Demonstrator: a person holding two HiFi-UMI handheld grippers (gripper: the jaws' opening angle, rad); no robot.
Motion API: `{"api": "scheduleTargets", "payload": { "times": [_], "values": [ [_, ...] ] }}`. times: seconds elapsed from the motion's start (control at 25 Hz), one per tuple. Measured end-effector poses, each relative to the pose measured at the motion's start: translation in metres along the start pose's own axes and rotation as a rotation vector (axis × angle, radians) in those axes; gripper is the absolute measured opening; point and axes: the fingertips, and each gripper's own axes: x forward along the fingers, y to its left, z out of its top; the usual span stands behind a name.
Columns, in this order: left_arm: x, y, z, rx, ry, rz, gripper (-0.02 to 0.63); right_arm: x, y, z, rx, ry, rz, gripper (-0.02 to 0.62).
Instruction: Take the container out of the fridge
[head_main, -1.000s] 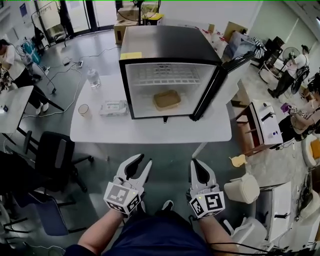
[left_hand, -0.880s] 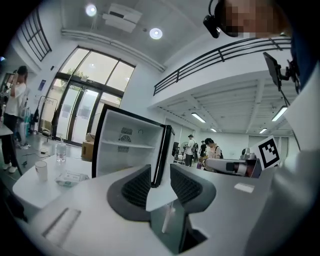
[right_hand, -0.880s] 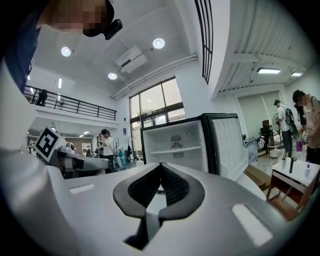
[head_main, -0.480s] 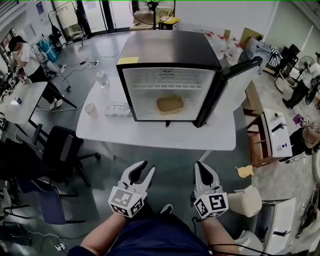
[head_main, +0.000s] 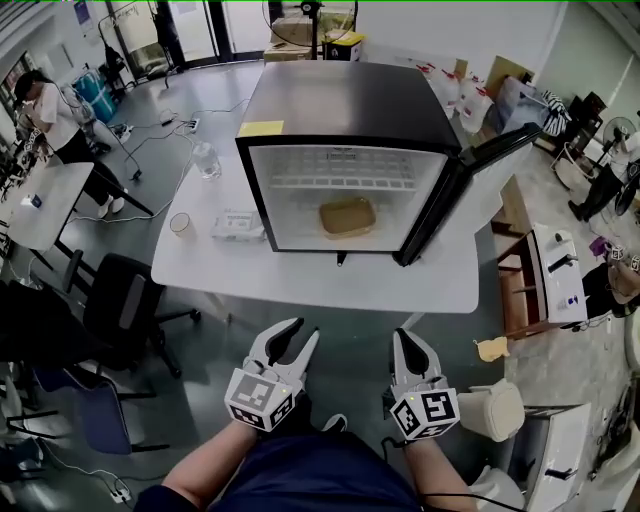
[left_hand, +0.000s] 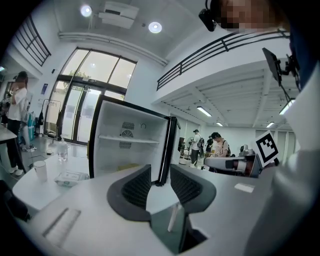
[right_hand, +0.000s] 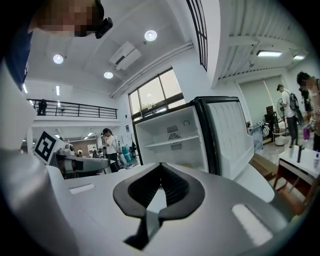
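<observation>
A small black fridge stands on a white table, its door swung open to the right. On the fridge floor lies a tan container, under a white wire shelf. Both grippers hang well short of the table, near the person's body. My left gripper is open with nothing between its jaws. My right gripper is shut and holds nothing. The open fridge shows ahead in the left gripper view, and the same fridge in the right gripper view.
On the table left of the fridge lie a pack of wipes, a cup and a water bottle. Office chairs stand at the left. A wooden side table and a white bin are at the right.
The view has moved closer to the table and the fridge sits slightly lower in the frame. Both grippers stay low near the body, the left open, the right shut.
</observation>
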Motion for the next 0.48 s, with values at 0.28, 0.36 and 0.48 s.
{"api": "scheduleTargets", "payload": {
  "times": [0.28,0.36,0.48],
  "values": [
    [0.041,0.043,0.020,0.009,-0.013,-0.072,0.121,0.046,-0.007,0.005,-0.009,0.007,-0.081,0.007],
    [0.051,0.057,0.026,0.009,-0.016,-0.090,0.121,0.060,-0.006,0.007,-0.006,0.009,-0.099,0.006],
    [0.064,0.077,0.032,0.007,-0.014,-0.117,0.121,0.082,-0.002,0.009,-0.008,0.016,-0.119,0.007]
  ]
}}
